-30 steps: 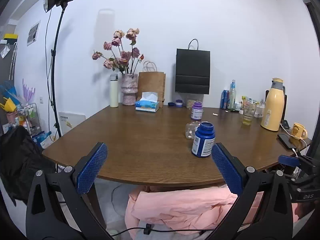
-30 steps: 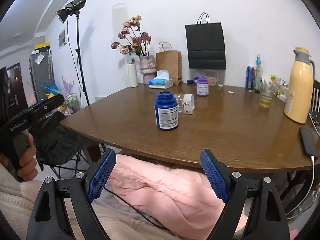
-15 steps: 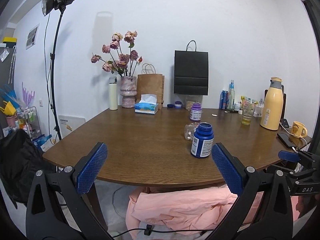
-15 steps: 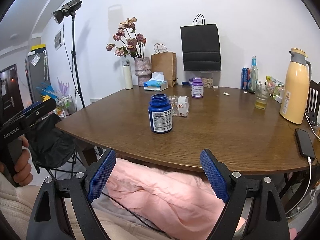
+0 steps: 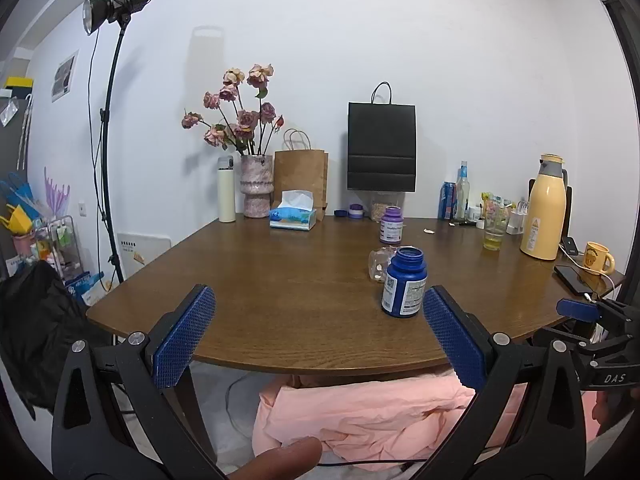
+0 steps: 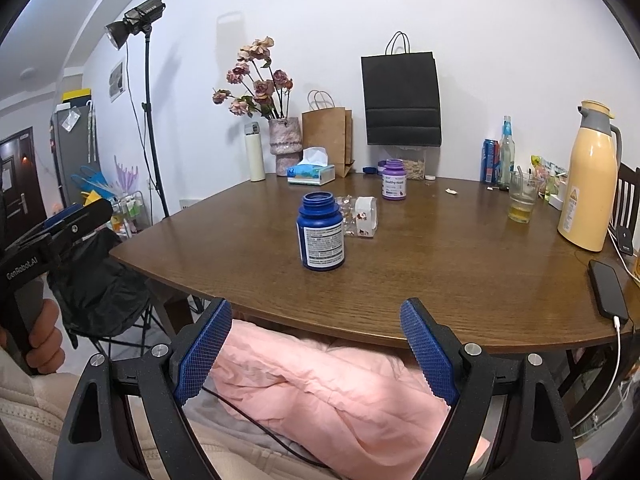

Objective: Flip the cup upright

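A clear glass cup (image 6: 359,216) with small printed patterns lies on its side near the middle of the brown table (image 6: 440,280), its mouth facing right. In the left wrist view the cup (image 5: 377,265) is partly hidden behind an open blue bottle (image 5: 403,282). My left gripper (image 5: 318,300) is open with nothing between its fingers, held short of the table's near edge. My right gripper (image 6: 316,314) is also open, in front of the near edge, and the blue bottle (image 6: 320,232) stands between it and the cup.
A purple bottle (image 6: 394,180), a tissue box (image 6: 311,172), a flower vase (image 6: 285,140), paper bags, a glass of yellow liquid (image 6: 522,198), a yellow jug (image 6: 590,176) and a phone (image 6: 608,288) stand on the table. Pink cloth (image 6: 332,384) lies below the edge.
Both views shifted only slightly as the hands drifted. Both grippers stayed open, and nothing on the table moved.
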Tool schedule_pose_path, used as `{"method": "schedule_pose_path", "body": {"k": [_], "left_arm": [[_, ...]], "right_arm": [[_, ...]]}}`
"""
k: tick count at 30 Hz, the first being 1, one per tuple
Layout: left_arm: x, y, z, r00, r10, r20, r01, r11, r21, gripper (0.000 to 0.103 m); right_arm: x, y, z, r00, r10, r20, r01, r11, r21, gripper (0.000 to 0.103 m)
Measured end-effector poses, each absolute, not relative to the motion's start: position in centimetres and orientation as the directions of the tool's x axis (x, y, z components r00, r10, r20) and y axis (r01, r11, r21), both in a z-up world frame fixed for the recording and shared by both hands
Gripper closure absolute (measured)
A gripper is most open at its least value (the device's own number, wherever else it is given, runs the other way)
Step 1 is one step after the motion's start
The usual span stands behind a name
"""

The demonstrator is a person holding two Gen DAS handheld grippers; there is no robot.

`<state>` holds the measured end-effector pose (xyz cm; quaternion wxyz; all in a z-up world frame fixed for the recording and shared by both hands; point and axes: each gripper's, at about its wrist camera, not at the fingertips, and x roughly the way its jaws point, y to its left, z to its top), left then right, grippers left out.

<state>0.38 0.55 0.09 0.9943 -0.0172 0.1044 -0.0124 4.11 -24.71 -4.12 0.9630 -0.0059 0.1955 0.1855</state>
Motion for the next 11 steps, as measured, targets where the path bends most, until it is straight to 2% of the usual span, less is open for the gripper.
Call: {"method": "schedule_pose_path", "body": {"k": [11], "left_arm": [[0.65,0.76,0.22,0.976,-0.047,-0.210,0.041,0.999,-0.035,0.000]], "right_arm": [[4.23,-24.52,-4.25,0.852,0.355,-0.385,-0.360,0.931,0.063,0.013]]}}
